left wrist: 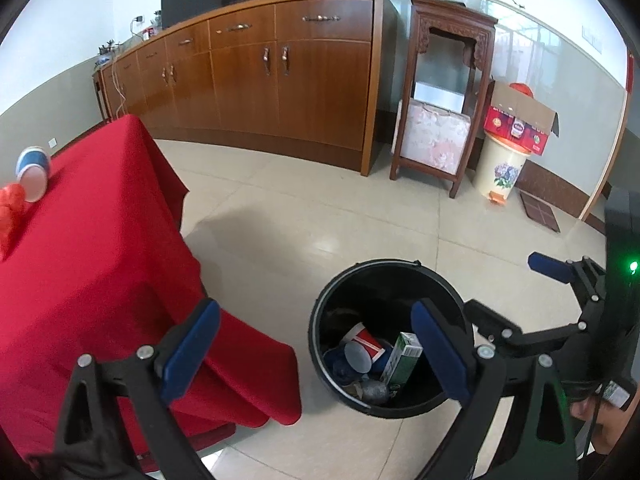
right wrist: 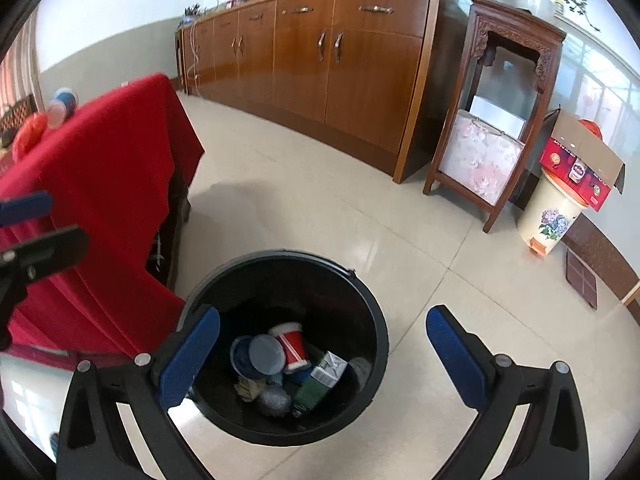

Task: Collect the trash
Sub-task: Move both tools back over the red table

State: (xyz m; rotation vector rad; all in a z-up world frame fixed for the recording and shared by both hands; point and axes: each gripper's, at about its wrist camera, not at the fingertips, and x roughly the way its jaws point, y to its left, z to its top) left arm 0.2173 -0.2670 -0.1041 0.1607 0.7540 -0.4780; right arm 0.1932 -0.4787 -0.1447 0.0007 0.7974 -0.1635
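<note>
A long brown wooden sideboard (right wrist: pixel 320 60) stood against the wall. Beside it were a carved dark wooden stand (right wrist: pixel 496 112) and a cream flowered pedal bin (right wrist: pixel 550 216) bearing a red cardboard box (right wrist: pixel 580 168).

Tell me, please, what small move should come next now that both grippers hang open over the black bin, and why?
Probably swing the left gripper toward the red-covered table. Both it and the right gripper are open and empty, the bin already holds a cup and carton, and a blue cup and orange bag remain on the table.
</note>
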